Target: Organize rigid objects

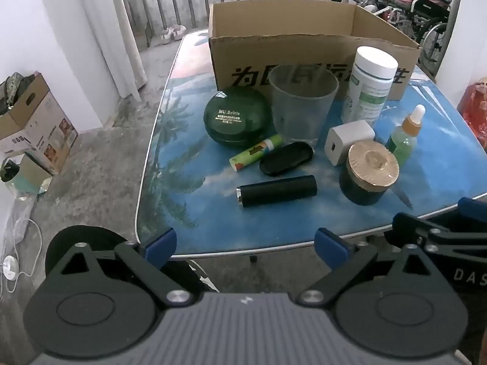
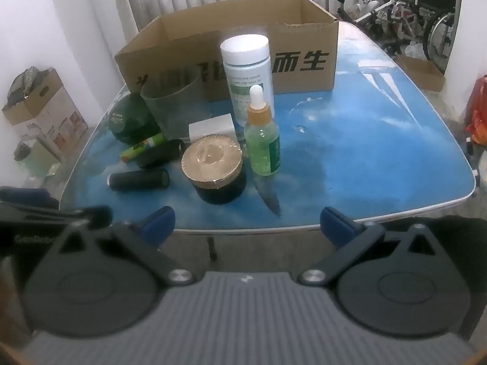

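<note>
cardboard box sits open at the table's far side, and i see nothing in it; jar, black cylinder and bottles still stand out front. my left gripper and right gripper hover wide apart, empty, so i judge sorting unstarted.

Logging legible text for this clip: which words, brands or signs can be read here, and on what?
"MU.Bekis": lid of the round green case; the smaller line beneath is unreadable.
"为", "生" and "而生": front of the cardboard box; the middle characters are hidden.
"DAS": the right gripper's body, at the left view's edge, cut off.
"GenRobo": the left gripper's body, at the right view's edge, cut off.
White bottle and dropper bottle labels: too small.
</note>
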